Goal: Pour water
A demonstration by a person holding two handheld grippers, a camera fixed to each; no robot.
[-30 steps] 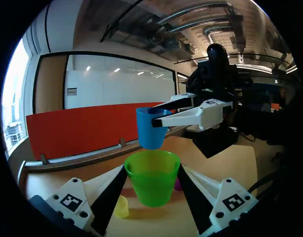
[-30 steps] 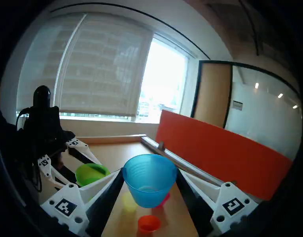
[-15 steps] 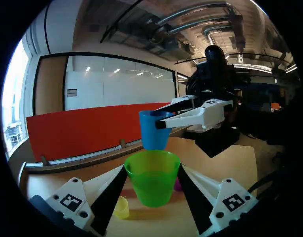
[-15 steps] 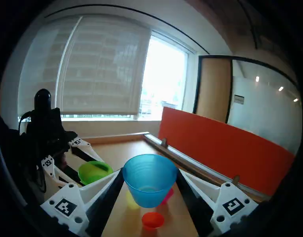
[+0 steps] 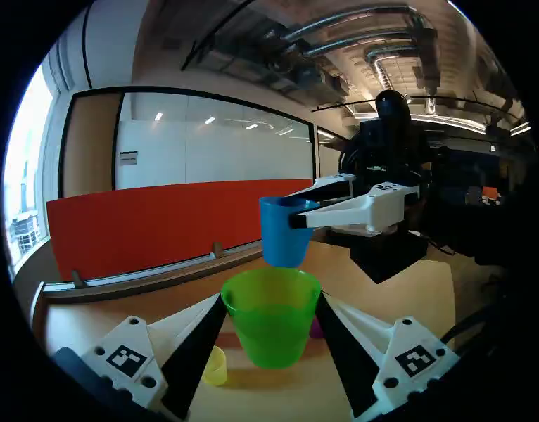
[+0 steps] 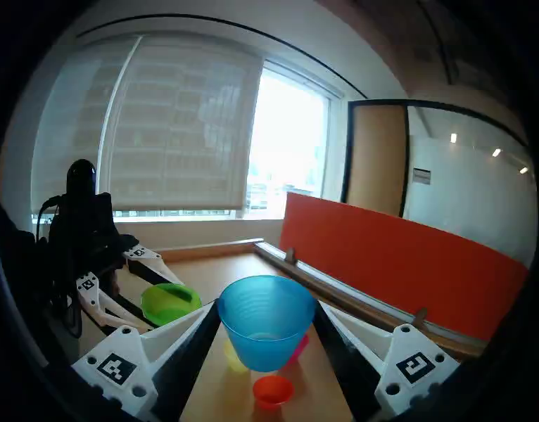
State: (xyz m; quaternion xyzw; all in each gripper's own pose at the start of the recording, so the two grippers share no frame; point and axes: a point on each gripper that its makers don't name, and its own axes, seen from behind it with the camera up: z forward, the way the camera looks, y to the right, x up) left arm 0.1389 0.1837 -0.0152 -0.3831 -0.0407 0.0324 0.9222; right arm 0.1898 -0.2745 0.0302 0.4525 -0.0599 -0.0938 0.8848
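Left claw (image 5: 269, 306) is clamped on the green cup (image 5: 271, 330), right claw (image 6: 266, 309) on the blue cup (image 6: 266, 334), upright, above the bench (image 5: 424, 288). Thin, light plastic, probably slippery; grip mid-wall gently.

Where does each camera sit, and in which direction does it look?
Left gripper view: rides on the left gripper, looking along its own fingers, shut on the green cup, toward the orange partition and the right gripper holding the blue cup.
Right gripper view: rides on the right gripper, looking between its own fingers over the blue cup toward the window.
Shared: both cups, both grippers, the orange partition, the table.
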